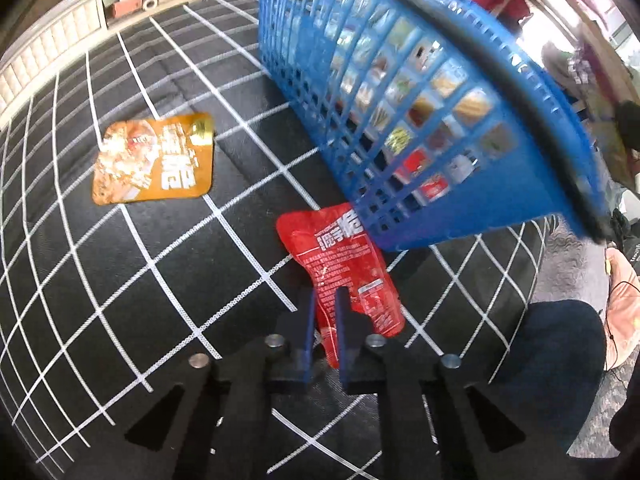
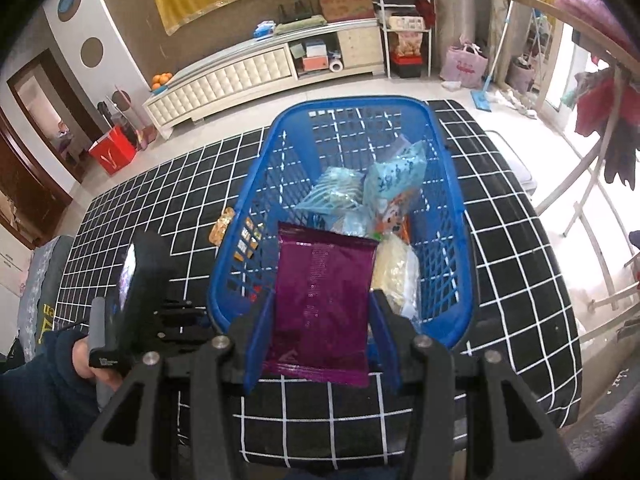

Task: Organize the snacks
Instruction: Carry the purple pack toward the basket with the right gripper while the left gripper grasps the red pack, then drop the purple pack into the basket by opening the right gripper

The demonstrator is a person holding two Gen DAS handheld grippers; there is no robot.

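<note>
A red snack packet [image 1: 344, 256] lies on the black checked cloth, its far end under the corner of the blue basket [image 1: 400, 100]. My left gripper [image 1: 325, 294] is shut on its near end. An orange packet [image 1: 154, 160] lies flat to the left, apart from the gripper. In the right wrist view my right gripper [image 2: 323, 295] is shut on a purple packet [image 2: 320, 344], held over the near rim of the blue basket [image 2: 456, 200]. Several snack bags [image 2: 384, 184] lie inside. The left gripper's body [image 2: 140, 280] shows at the basket's left side.
The black cloth with white grid [image 2: 520, 260] covers a low table. A white cabinet [image 2: 240, 76] and a white shelf rack [image 2: 404, 20] stand across the floor. A red bag [image 2: 114, 152] sits at the left. A dark sleeve [image 2: 44, 392] is at the bottom left.
</note>
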